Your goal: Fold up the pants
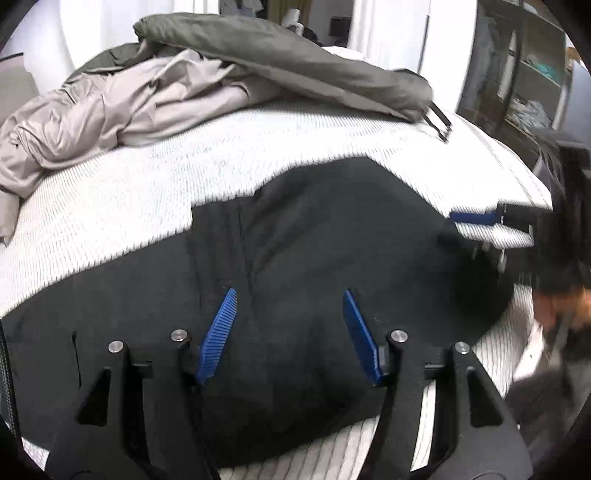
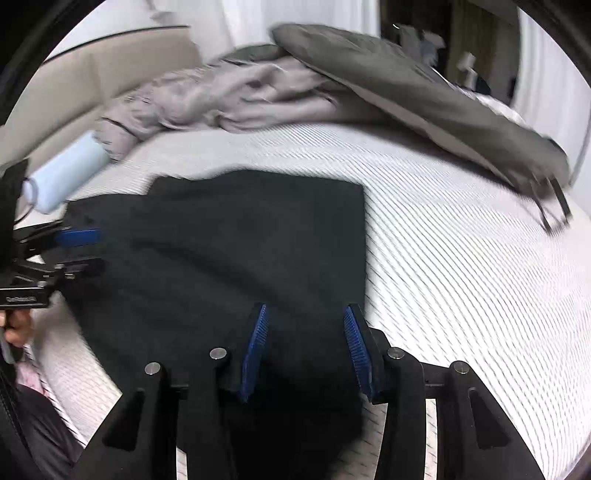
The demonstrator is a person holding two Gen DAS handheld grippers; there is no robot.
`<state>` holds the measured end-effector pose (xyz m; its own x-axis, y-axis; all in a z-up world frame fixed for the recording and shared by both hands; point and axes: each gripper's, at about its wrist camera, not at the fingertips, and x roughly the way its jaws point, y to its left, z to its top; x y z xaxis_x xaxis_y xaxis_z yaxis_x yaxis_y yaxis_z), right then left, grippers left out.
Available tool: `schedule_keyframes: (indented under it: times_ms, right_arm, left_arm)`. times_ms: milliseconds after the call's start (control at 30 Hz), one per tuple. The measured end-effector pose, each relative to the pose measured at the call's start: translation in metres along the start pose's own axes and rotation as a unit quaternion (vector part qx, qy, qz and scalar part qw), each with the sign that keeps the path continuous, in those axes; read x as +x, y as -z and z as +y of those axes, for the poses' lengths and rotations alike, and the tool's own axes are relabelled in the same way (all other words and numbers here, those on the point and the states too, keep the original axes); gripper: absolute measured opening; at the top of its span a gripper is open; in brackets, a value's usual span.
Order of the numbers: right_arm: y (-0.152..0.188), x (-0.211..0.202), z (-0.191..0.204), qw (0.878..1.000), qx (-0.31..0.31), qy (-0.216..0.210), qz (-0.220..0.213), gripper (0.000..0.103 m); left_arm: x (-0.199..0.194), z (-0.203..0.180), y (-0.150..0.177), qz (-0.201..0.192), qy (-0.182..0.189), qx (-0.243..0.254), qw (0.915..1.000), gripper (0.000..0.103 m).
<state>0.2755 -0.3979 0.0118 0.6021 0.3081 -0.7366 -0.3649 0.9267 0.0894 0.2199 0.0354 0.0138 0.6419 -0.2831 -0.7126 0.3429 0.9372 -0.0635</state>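
Black pants (image 1: 314, 258) on striped bed (image 1: 166, 177) (curtains (image 1: 92, 29) behind)

Open stretch of white ribbed bedcover (image 2: 461, 258) right of black folded pants (image 2: 240, 240): free passage. Far edge blocked by crumpled beige and olive-grey garment pile (image 1: 221, 74), its black strap buckle (image 1: 439, 123) trailing onto cover. Pale blue cylindrical roll (image 2: 62, 173) lies near pants' far left corner.
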Motion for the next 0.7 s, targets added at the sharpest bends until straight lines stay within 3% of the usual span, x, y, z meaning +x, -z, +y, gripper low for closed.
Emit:
schedule_keyframes:
  times_ms: [67,167,200,333,433,467,533,600,700]
  right_arm:
    - [-0.017,0.018,0.014,1.0,0.002,-0.02,0.006,0.045]
    - [-0.029,0.059,0.02,0.996,0.023,-0.072,0.047,0.045]
    - [-0.026,0.065,0.024,0.996,0.013,-0.067,0.053,0.045]
    - [-0.026,0.081,0.014,0.997,-0.042,0.015,0.061,0.044]
    - [-0.02,0.072,-0.022,0.994,-0.013,0.09,0.058,0.045]
    - [-0.021,0.071,-0.03,0.994,0.006,0.09,0.059,0.046]
    - [-0.026,0.059,-0.039,0.996,0.047,0.06,0.052,0.046]
    - [-0.038,0.045,-0.025,0.998,0.038,0.05,0.016,0.046]
    - [-0.059,0.046,0.001,1.0,0.028,-0.013,-0.003,0.047]
  left_arm:
    - [0.022,-0.006,-0.016,0.011,0.014,0.004,0.9998,0.057]
    - [0.072,0.0,-0.021,0.072,0.001,0.014,0.9973,0.054]
    - [0.079,0.008,-0.017,0.07,0.013,0.009,0.9974,0.053]
    - [0.065,0.038,-0.007,0.049,0.07,-0.01,0.9963,0.044]
    - [0.053,0.054,-0.004,0.056,0.048,-0.034,0.9967,0.045]
    - [0.047,0.057,-0.005,0.06,0.033,-0.043,0.9968,0.045]
    - [0.028,0.059,-0.013,0.042,0.018,-0.041,0.9981,0.045]
    - [0.015,0.053,-0.028,0.014,0.016,-0.038,0.999,0.047]
    - [0.031,0.035,-0.046,0.006,0.014,-0.015,0.9998,0.056]
